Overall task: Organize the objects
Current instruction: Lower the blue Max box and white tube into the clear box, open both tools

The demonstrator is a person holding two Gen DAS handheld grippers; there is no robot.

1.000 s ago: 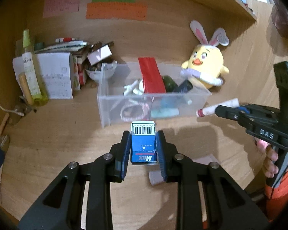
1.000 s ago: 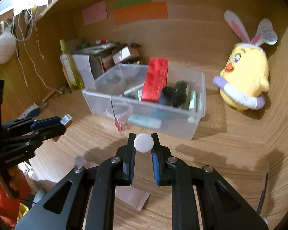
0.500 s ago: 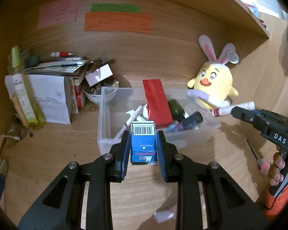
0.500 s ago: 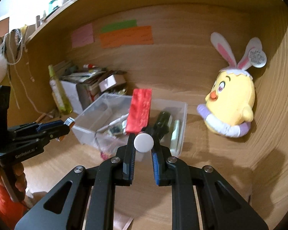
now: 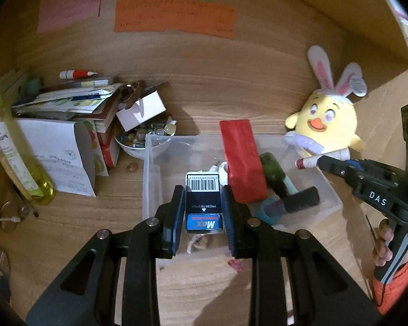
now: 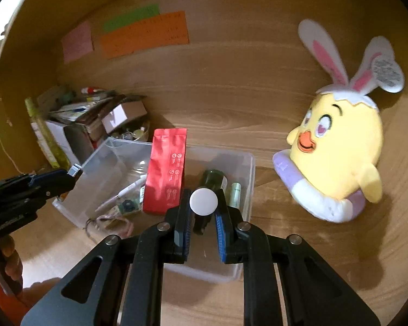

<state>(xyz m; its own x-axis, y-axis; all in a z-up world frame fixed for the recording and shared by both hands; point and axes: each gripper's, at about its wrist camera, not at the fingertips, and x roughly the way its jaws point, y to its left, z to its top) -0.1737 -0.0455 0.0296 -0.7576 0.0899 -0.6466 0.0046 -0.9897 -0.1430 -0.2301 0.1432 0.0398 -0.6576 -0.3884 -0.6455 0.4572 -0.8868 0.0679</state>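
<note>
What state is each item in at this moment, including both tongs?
Left tongs: shut on the staple box.
Staple box: held over the bin.
Right tongs: shut on the white-capped tube.
White-capped tube: held over the bin.
Clear plastic bin: lidless, partly filled.
Red pouch: standing upright in the bin.

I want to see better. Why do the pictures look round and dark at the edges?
Both wrist views are fisheye: black corners, and the wooden wall bows. Left view: dim, the blue box sharp. Right view: the bunny chick brighter, slightly soft.

home desk nook: sticky notes (image 5: 174,13), plush chick (image 5: 326,125), paper clutter (image 5: 68,100)
</note>
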